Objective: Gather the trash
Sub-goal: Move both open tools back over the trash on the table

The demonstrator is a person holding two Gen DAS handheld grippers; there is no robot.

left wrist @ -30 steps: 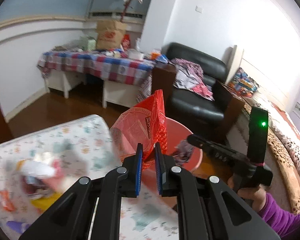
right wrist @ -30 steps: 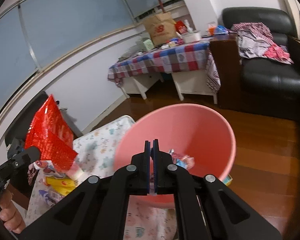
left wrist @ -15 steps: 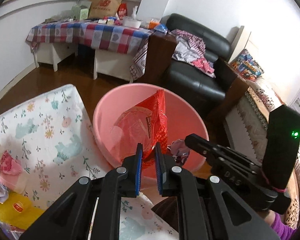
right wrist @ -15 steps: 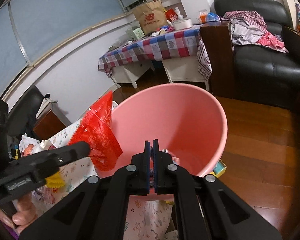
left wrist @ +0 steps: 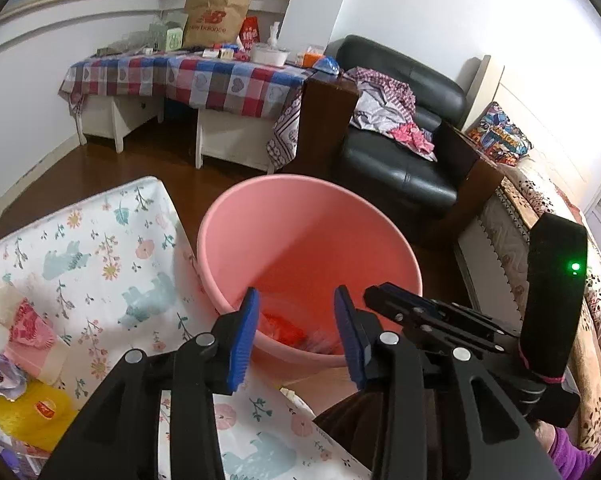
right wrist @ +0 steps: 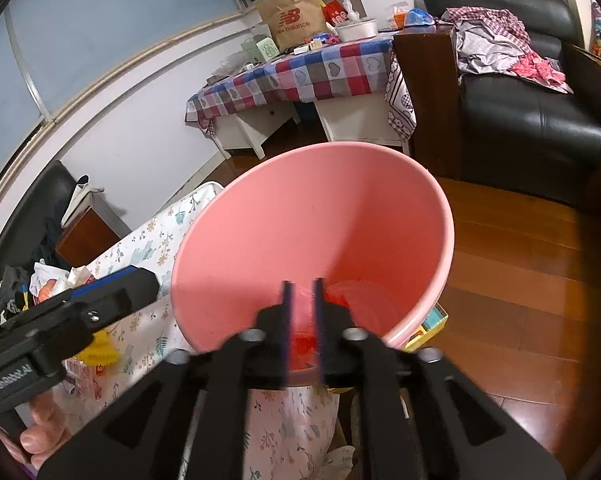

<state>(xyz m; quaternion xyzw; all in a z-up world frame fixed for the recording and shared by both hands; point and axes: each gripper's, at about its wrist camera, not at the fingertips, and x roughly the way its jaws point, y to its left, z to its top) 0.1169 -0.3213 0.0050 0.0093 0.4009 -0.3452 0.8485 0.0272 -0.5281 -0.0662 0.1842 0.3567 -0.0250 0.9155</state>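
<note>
A pink bin (left wrist: 300, 178) stands on the floor beside the floral-cloth table (left wrist: 100, 248). A red wrapper (left wrist: 280, 326) lies blurred in the bin's bottom. My left gripper (left wrist: 296, 336) hangs over the bin's near rim; its jaws are opening and nothing is between them. My right gripper (right wrist: 302, 320) is also over the bin (right wrist: 444, 216), its jaws opening a little with nothing in them, and the red wrapper (right wrist: 302, 346) shows below. Each gripper appears in the other's view: right gripper (left wrist: 374, 294), left gripper (right wrist: 112, 292).
Crumpled wrappers (left wrist: 20, 340) and a yellow packet (left wrist: 36, 412) lie on the table's left part. A black armchair (left wrist: 396, 160) with clothes and a checkered table (left wrist: 204, 76) stand behind the bin. Wooden floor (right wrist: 520, 288) lies to its right. A hand (right wrist: 32, 432) holds the left gripper.
The left gripper carried the red wrapper over the bin, sank, and let it go; the wrapper now lies in the bin. The right gripper's shut jaws have parted.
</note>
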